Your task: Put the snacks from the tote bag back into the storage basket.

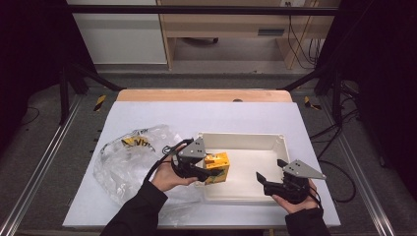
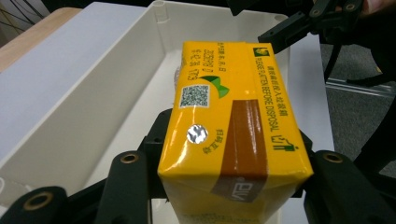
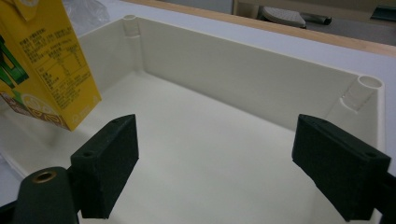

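Yellow drink carton (image 2: 233, 135) sits clamped between the jaws of the left gripper (image 1: 199, 167), one black jaw pressed to each long side, held over the left end of a white plastic bin (image 1: 268, 140). In the left gripper view the carton lies lengthwise away from the camera, showing a brown band, a QR code, a round foil straw seal and the words "PLEASE FLATTEN BEFORE DISPOSAL". In the high view it hangs just inside the bin's left wall; whether its bottom touches the bin floor cannot be told.

Nearest the front edge of the table (image 1: 147, 110), the person's left hand (image 1: 167, 177) and right hand (image 1: 295, 199) come up in dark sleeves. The right gripper (image 1: 270, 177) stands wide open with nothing between its jaws, over the bin's front right part. In the right gripper view its two black pads (image 3: 107, 165) frame the bare bin floor, with the carton off to the upper left and apart from them.

The bin lies right of the table's middle, near the front edge, on the white sheet covering the table. Left of it, just beside the left hand, lies a crumpled clear plastic bag (image 1: 123, 162) with yellow and black print. Along the far edge a strip of bare wood (image 1: 204, 95) shows.
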